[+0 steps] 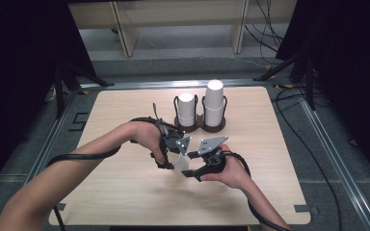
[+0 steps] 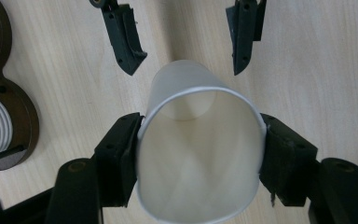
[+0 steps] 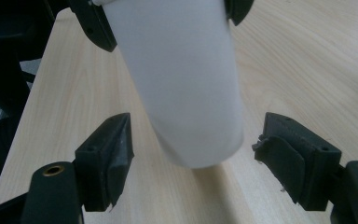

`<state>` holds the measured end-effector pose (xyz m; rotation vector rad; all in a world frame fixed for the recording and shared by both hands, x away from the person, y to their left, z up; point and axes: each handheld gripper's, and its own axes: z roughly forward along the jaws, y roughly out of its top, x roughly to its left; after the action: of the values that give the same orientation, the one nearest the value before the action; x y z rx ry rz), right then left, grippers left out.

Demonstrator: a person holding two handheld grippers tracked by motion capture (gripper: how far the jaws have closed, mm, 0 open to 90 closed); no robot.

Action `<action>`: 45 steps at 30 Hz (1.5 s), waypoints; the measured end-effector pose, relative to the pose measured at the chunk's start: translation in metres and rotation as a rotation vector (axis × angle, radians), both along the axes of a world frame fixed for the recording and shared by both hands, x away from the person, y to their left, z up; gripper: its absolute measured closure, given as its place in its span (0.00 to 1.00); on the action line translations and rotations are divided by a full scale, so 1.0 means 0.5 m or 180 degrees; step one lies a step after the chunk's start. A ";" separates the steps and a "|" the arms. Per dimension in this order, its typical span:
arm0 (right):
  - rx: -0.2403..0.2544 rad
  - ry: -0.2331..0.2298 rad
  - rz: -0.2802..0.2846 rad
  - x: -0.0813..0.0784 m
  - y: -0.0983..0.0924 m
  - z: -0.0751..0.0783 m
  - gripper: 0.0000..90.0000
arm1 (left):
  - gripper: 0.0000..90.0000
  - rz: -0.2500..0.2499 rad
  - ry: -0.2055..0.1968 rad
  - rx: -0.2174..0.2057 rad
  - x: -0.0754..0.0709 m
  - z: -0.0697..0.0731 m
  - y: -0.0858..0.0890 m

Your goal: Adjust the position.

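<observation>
The left gripper (image 2: 200,154) clamped the thin, crushable paper cup (image 2: 198,154) at its rim, its base between the right gripper's (image 3: 191,163) spread fingers.

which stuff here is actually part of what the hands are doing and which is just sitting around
In use:
- white paper cup, clamped near its rim by the left gripper
- right gripper, open around the cup's closed end
- likely the dark wooden cup holder with its cup stacks

Just lying about:
- cables on the floor
- pale wooden furniture behind the table
</observation>
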<state>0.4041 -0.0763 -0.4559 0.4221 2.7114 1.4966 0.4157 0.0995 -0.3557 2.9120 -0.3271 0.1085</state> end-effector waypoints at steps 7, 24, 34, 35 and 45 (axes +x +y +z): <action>-0.0031 -0.0037 0.0050 0.001 0.013 -0.007 0.29 | 0.40 -0.0021 0.0005 0.0006 -0.001 -0.001 -0.004; 0.0018 -0.0022 0.0044 0.004 0.028 -0.019 0.29 | 0.40 -0.0008 0.0042 -0.0051 -0.008 -0.004 -0.009; 0.0081 -0.0030 0.0051 0.001 0.034 -0.025 0.31 | 0.40 -0.0059 0.0041 -0.0071 -0.012 0.004 -0.017; 0.0085 -0.0043 0.0073 0.002 0.034 -0.026 0.31 | 0.40 -0.0110 0.0010 -0.0032 -0.011 0.006 -0.017; 0.0086 -0.0028 0.0049 -0.002 0.027 -0.034 0.33 | 0.40 -0.0131 0.0029 -0.0045 -0.011 0.001 -0.017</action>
<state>0.4032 -0.0628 -0.4728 0.3954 2.6968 1.5367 0.4100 0.0908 -0.3554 2.8891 -0.3828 0.0909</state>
